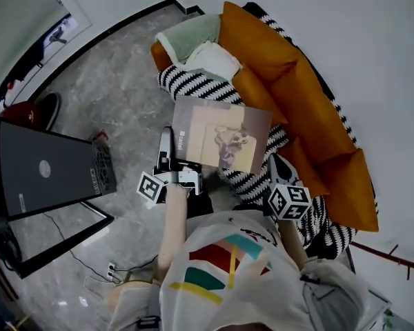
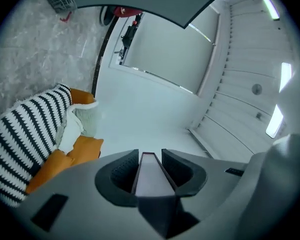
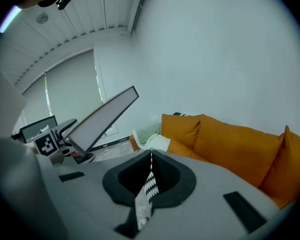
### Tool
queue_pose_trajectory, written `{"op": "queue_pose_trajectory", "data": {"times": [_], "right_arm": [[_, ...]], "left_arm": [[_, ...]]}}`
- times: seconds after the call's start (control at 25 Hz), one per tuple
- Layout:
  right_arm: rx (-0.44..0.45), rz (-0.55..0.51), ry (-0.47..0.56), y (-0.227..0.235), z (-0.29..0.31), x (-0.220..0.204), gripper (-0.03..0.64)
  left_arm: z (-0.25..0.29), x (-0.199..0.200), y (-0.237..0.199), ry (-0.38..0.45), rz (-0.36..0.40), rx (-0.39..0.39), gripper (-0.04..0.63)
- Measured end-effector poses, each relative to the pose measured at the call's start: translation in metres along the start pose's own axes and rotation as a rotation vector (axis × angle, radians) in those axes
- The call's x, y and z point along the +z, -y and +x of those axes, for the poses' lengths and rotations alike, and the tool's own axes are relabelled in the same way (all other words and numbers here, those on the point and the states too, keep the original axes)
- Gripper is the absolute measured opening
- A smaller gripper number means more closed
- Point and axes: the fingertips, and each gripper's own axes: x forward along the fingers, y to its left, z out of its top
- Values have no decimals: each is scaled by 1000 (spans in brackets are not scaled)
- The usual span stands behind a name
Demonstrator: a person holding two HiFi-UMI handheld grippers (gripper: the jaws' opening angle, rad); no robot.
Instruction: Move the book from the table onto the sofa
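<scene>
The left tongs [image 1: 171, 143] grip the edge of the thin beige paperback book [image 1: 221, 133], carried above the orange cushioned sofa [image 1: 310, 102]. The right tongs [image 1: 277, 165], also over the sofa, are together and empty. Next, probably: lower the book flat onto the seat and release.

My head camera looks steeply down on the sofa [image 1: 297, 81], which both gripper cameras, riding close behind my jaws, also catch from low alongside it.

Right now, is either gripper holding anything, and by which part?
The left gripper clamps the thin beige-covered book by its near left corner; the right gripper holds nothing.
</scene>
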Motion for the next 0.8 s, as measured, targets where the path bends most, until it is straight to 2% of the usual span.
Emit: {"op": "queue_pose_trajectory", "data": {"times": [0.2,0.4,0.56,0.72,0.8], "right_arm": [[-78,51,60,-13,58,48,17],[-201,130,28,9,91,53,17],[-252,186,14,37,152,62,17],[-288,231,45,57,170,67,17],[-287,248,52,62,195,81,17]], "left_arm": [[98,45,-10,-84,50,4,150],[188,77,-41,-116,105,30,150],[277,90,-84,-131,141,58,150],[304,91,-102,-142,174,77,150],[335,95,-116,-160,211,95,150]]}}
